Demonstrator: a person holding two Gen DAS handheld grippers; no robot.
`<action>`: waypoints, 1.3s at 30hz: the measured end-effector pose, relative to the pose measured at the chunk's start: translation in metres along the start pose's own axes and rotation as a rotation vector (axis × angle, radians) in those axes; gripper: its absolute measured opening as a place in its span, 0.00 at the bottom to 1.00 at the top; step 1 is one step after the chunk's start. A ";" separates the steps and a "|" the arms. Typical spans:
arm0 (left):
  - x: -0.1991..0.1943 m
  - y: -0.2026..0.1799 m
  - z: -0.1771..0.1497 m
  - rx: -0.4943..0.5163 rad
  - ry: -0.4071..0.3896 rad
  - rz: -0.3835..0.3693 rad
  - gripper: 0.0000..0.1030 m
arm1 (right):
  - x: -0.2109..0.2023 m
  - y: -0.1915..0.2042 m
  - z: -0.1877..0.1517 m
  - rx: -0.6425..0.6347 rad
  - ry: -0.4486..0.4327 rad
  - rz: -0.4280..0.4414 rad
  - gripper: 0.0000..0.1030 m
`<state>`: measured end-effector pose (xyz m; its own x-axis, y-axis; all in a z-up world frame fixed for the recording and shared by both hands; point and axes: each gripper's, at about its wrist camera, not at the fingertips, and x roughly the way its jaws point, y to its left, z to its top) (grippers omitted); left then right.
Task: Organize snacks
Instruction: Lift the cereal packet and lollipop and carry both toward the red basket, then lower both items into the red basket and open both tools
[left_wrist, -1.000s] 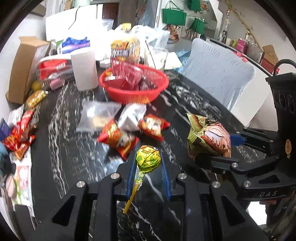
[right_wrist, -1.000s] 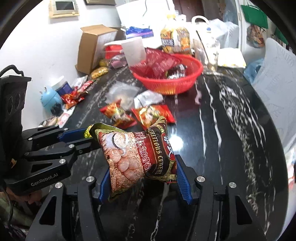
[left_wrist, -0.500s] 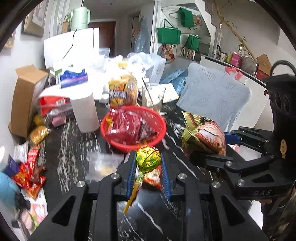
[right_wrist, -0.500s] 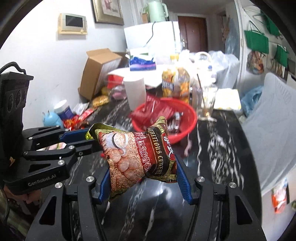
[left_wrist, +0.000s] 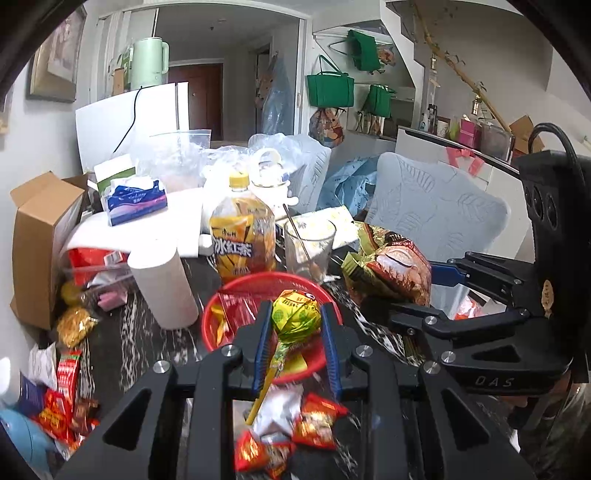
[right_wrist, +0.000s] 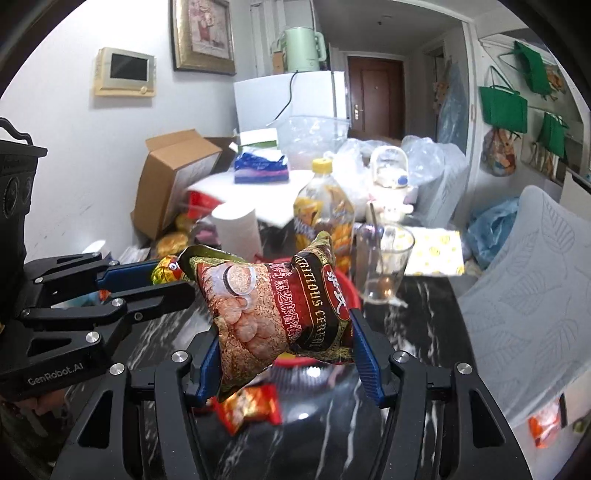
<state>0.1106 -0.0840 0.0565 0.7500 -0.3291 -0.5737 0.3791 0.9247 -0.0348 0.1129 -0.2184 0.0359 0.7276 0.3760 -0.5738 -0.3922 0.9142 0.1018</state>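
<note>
Two grippers are loaded, each holding one snack above the dark marble table (left_wrist: 140, 332). The left gripper (left_wrist: 295, 332) is clamped on a lollipop (left_wrist: 294, 315): its blue pads press the yellow-green wrapped head from both sides, and the head sits right at the fingertips. The lollipop's long axis runs roughly along the fingers, head pointing away from the camera, while its yellow stick (left_wrist: 264, 384) slants back and down toward the gripper body, tilted a little to the left. In the left wrist view the head shows in front of the red basket (left_wrist: 218, 317), which already has wrapped snacks in it.

The right gripper (right_wrist: 288, 350) is closed on a cereal snack bag (right_wrist: 273, 306), a puffy dark red and gold pouch squeezed between the two blue pads. The bag lies crosswise between the fingers, its long axis running left to right, with the crimped ends sticking up past the pads on both sides. Its printed face looks toward the camera, and the lettering is turned sideways. The bag hides most of the red basket in the right wrist view, so only parts of the rim show around it.

Small red snack packets (left_wrist: 314, 421) lie loose on the table below the left gripper's fingers, near the basket. An iced tea bottle (left_wrist: 242, 236), a clear glass (left_wrist: 308, 247) and a white paper roll (left_wrist: 164, 288) stand just behind the basket.
</note>
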 end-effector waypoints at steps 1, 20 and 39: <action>0.004 0.001 0.002 0.002 -0.001 0.008 0.24 | 0.003 -0.003 0.003 0.003 -0.006 -0.001 0.59; 0.109 0.024 -0.033 -0.066 0.186 0.008 0.24 | 0.106 -0.034 0.003 0.005 0.090 -0.015 0.59; 0.139 0.044 -0.047 -0.103 0.239 0.024 0.24 | 0.141 -0.027 -0.022 -0.073 0.134 -0.088 0.59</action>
<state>0.2054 -0.0802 -0.0634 0.6040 -0.2636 -0.7521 0.2966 0.9503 -0.0948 0.2139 -0.1929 -0.0656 0.6815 0.2666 -0.6816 -0.3735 0.9276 -0.0106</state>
